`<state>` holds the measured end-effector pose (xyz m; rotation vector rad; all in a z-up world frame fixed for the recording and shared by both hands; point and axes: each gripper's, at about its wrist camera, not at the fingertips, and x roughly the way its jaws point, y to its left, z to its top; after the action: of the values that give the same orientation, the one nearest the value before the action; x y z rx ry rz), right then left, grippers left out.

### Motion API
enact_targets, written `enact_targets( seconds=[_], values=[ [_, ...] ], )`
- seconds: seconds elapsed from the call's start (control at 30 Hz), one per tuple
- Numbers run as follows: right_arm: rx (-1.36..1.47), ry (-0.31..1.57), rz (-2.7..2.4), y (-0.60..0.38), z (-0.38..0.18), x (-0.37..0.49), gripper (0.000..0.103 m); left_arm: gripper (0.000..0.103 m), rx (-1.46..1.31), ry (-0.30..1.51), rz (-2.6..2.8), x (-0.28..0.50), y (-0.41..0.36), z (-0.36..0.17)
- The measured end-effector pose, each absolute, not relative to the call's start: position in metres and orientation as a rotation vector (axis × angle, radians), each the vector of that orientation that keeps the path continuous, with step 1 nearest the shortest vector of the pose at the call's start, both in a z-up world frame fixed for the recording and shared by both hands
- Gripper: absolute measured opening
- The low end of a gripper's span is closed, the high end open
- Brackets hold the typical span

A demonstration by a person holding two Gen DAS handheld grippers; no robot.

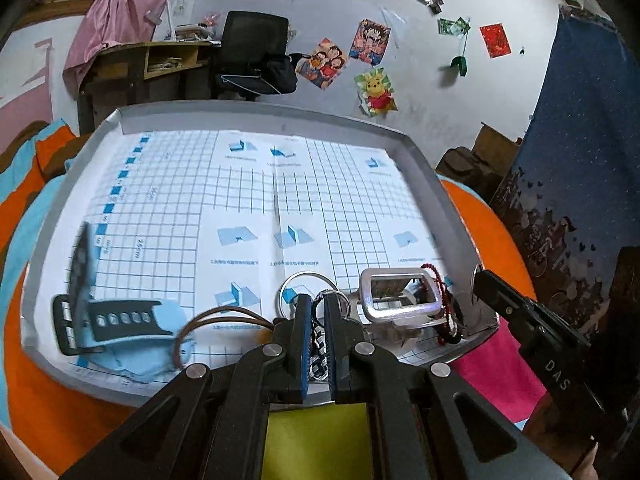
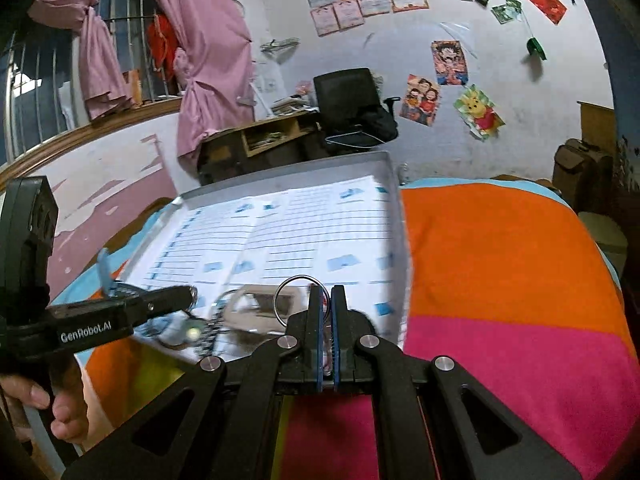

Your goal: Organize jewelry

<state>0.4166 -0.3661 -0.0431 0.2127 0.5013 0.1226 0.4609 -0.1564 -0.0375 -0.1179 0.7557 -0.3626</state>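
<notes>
Both grippers are clamped down here. The left gripper (image 1: 316,304) pinches a beaded black-and-white chain (image 1: 318,354) between its pads, over the near edge of the tray (image 1: 424,160). The right gripper (image 2: 327,300) is squeezed on a metal ring (image 2: 301,300), just off the tray's right side. In the tray sit a silver box (image 1: 396,296) with a red bracelet (image 1: 440,300) draped on it, a watch strap (image 1: 116,316) and a brown cord (image 1: 216,320).

Both wrist views look forward and downward, close over the shallow grey grid-papered tray (image 1: 424,160) (image 2: 394,184), sharing it and the poster-covered white wall (image 1: 420,92) (image 2: 520,92) behind it
</notes>
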Motion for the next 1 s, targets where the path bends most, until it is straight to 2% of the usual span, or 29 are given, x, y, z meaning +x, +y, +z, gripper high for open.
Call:
enact_targets(
  seconds=[0.4, 0.5, 0.57, 0.7, 0.77, 0.87, 0.9, 0.97, 1.0],
  values=[
    [0.183, 0.562, 0.103, -0.362, -0.059, 0.430, 0.004, 0.008, -0.080, 0.774, -0.333, 0.460, -0.164, -0.039],
    [0.185, 0.556, 0.096, -0.362, -0.058, 0.429, 0.004, 0.020, -0.086, 0.762, -0.334, 0.458, -0.163, -0.035],
    [0.179, 0.547, 0.090, -0.362, -0.057, 0.428, 0.004, 0.033, -0.093, 0.746, -0.333, 0.456, -0.161, -0.032],
    [0.182, 0.518, 0.069, -0.367, -0.052, 0.421, 0.004, 0.046, -0.100, 0.710, -0.319, 0.448, -0.160, -0.021],
    [0.180, 0.503, 0.056, -0.370, -0.049, 0.417, 0.004, 0.060, -0.103, 0.686, -0.310, 0.443, -0.159, -0.015],
    [0.184, 0.479, 0.039, -0.375, -0.042, 0.410, 0.005, 0.065, -0.092, 0.636, -0.298, 0.433, -0.159, -0.004],
    [0.184, 0.473, 0.034, -0.377, -0.040, 0.408, 0.007, 0.066, -0.088, 0.625, -0.295, 0.431, -0.159, -0.001],
    [0.185, 0.453, 0.024, -0.379, -0.035, 0.401, 0.016, 0.076, -0.082, 0.602, -0.283, 0.423, -0.158, 0.005],
    [0.187, 0.444, 0.023, -0.381, -0.032, 0.399, 0.026, 0.079, -0.082, 0.585, -0.274, 0.418, -0.157, 0.008]
  ],
)
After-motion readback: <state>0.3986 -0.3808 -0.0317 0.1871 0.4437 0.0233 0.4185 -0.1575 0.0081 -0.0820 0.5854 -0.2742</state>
